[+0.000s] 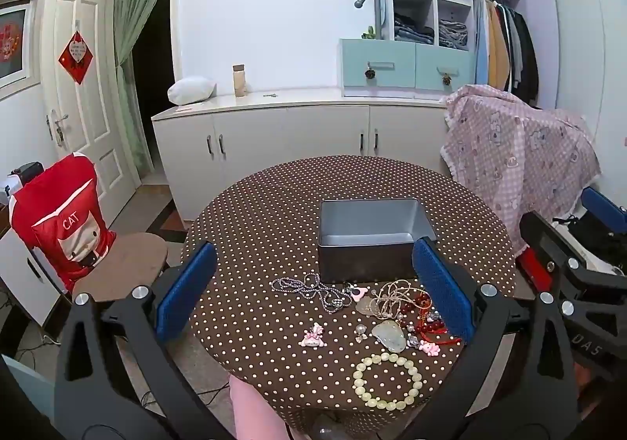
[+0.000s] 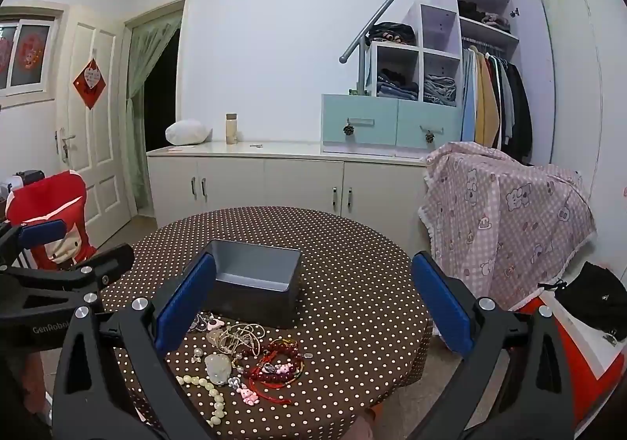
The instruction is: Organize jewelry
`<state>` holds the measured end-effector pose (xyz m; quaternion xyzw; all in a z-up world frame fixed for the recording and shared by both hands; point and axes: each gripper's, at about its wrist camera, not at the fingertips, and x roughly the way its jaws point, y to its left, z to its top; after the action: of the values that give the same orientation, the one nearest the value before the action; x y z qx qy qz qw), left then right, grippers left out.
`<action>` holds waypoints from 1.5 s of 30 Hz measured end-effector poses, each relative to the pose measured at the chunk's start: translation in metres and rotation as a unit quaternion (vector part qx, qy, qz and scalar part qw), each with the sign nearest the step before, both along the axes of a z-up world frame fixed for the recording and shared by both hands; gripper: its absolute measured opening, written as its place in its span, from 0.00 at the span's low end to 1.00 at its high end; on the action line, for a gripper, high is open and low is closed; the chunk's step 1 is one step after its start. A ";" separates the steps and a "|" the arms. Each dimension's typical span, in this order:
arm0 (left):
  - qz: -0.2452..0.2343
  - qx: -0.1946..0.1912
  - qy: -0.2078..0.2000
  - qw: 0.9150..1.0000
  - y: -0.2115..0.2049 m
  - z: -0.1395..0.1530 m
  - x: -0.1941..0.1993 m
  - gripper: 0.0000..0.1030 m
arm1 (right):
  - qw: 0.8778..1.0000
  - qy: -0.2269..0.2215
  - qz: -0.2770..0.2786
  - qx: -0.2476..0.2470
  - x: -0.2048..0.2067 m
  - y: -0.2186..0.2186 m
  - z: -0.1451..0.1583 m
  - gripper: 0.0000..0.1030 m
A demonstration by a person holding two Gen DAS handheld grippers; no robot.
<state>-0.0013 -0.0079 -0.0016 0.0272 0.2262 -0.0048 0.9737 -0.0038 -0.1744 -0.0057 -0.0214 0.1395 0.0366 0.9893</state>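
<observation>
Both grippers, left gripper (image 1: 313, 299) and right gripper (image 2: 313, 302), jaws apart, empty. Pale bead bracelet (image 1: 387, 381) nearest; pinch its rim, lift clear of tangle, drop into tin box (image 1: 372, 240) on bench (image 1: 254, 228).

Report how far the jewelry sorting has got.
Done: nothing yet; the metal box looks empty. In hand: nothing; the left gripper and right gripper are both open and hold nothing. Left: everything, including the pale bead bracelet, grey bead necklace, red beads and pink charm lying on the dotted tablecloth.
</observation>
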 end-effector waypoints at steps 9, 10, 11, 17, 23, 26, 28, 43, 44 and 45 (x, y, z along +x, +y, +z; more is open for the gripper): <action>0.002 0.002 -0.001 1.000 0.004 0.002 -0.002 0.95 | 1.000 -0.001 0.001 0.007 -0.002 -0.004 -0.009 0.93; 0.002 0.001 -0.001 1.000 0.005 0.003 -0.002 0.95 | 1.000 0.001 0.000 0.006 -0.003 0.001 0.001 0.93; 0.001 0.000 0.000 1.000 0.005 0.003 -0.002 0.95 | 1.000 0.000 0.000 0.007 -0.002 0.000 0.001 0.93; 0.002 0.002 0.004 1.000 0.005 0.003 -0.001 0.95 | 1.000 0.002 -0.001 0.006 -0.003 0.000 -0.002 0.93; 0.002 0.002 0.004 1.000 0.006 0.002 0.000 0.95 | 1.000 0.005 -0.001 0.009 -0.003 -0.002 -0.001 0.93; 0.002 0.003 0.004 1.000 0.006 0.002 -0.001 0.95 | 1.000 0.005 0.000 0.009 -0.001 -0.002 -0.001 0.93; 0.002 0.004 0.003 1.000 0.006 0.001 -0.001 0.95 | 1.000 0.006 0.000 0.010 0.000 -0.002 -0.002 0.93; 0.003 0.005 0.007 1.000 0.006 -0.003 0.000 0.95 | 1.000 0.016 0.001 0.014 0.004 -0.006 -0.004 0.93; 0.003 0.005 0.007 1.000 0.007 -0.003 0.000 0.95 | 1.000 0.015 0.001 0.014 0.004 -0.006 -0.005 0.93; 0.003 0.004 0.006 1.000 0.007 -0.003 0.000 0.95 | 1.000 0.016 0.001 0.014 0.004 -0.006 -0.005 0.93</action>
<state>-0.0015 -0.0009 -0.0049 0.0306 0.2326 -0.0007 0.9721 0.0001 -0.1802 -0.0105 -0.0075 0.1544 0.0398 0.9872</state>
